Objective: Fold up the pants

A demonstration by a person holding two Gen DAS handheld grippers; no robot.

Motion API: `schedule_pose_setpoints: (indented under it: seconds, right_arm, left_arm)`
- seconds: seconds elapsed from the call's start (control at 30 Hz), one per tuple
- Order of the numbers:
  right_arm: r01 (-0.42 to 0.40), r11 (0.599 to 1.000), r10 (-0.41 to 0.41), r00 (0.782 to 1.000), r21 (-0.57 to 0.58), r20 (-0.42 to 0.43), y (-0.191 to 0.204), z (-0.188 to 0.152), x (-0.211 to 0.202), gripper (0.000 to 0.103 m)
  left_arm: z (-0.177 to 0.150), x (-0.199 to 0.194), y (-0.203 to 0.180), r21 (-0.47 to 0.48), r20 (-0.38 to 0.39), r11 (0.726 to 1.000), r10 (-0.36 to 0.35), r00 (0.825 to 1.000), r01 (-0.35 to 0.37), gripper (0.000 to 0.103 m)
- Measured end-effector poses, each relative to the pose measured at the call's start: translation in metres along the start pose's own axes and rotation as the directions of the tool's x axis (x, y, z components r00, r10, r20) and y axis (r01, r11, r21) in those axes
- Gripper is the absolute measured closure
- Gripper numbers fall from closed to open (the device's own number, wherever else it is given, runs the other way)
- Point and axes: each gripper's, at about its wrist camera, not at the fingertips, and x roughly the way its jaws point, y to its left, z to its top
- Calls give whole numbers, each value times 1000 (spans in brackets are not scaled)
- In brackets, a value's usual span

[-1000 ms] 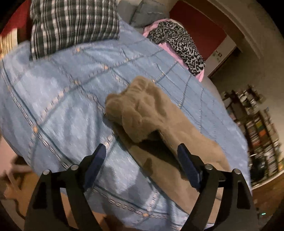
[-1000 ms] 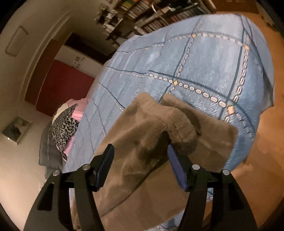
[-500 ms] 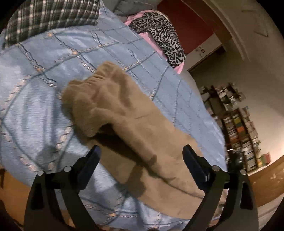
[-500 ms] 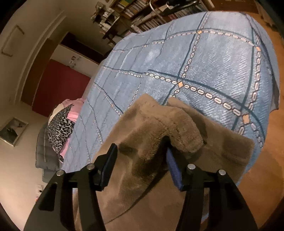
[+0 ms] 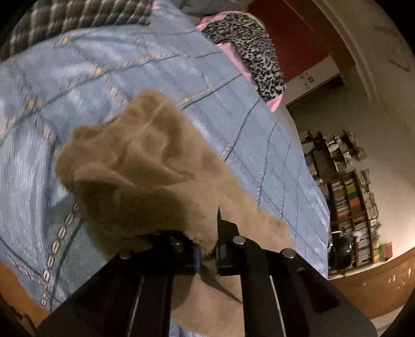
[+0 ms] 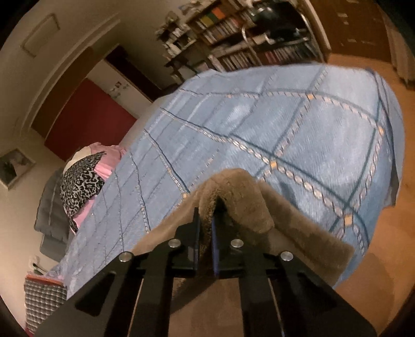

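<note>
Left wrist view: the tan fleece pants (image 5: 145,176) lie bunched on the pale blue quilted bedspread (image 5: 77,85) near its edge, a raised fold hiding the cloth beneath. Beyond sit a leopard-print garment on pink fabric (image 5: 254,51), a dark plaid pillow (image 5: 64,18) and a crowded bookshelf (image 5: 350,202). The left gripper (image 5: 207,248) is pinched on the pants' near edge, though fleece covers one fingertip, so the bite is hard to judge. Half a second ago its fingers stood wide apart.

Right wrist view: the right gripper (image 6: 205,228) clamps a standing fold of the pants (image 6: 241,197) at the bedspread (image 6: 285,129) corner above the wooden floor (image 6: 389,259). Earlier its fingers merely straddled that fold.
</note>
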Motion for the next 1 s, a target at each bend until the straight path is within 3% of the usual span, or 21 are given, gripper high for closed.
schedule_pose_setpoints:
  seconds: [0.1,0.23,0.4,0.5,0.6,0.77,1.0]
  right_arm:
    - [-9,999,10,999,-41,34,15,20,-2,98]
    - [-14,994,26,993,-105,115,40,57,-9,98]
    - [-37,994,59,976,-108,208,49,90,-34,98]
    - [-42,994,61,977,-97,203,32,76,-50,98]
    - [3,996,9,990,-85,140,1,43,-56,98]
    - [84,994,-82,996,-69,34,-51,-18,-60,98]
    - [93,995,-92,995,-22,25,-74,-44,-78,98]
  left_arm:
    - [18,-3,-25,38,29,999,-19,999,18,97]
    - [48,-16,-68,94,85,991,-103,991,95,97]
    - [55,-31,-89,138,100,979,-167,981,153,97]
    - [33,-34,-70,152,62,981,-128,990,117,97]
    - [-1,-29,-30,131,-8,990,-57,998,57,97]
    - [-47,-24,28,101,-108,995,36,994,-25,97]
    - [-54,-36,27,163,-77,986,49,996,-36,97]
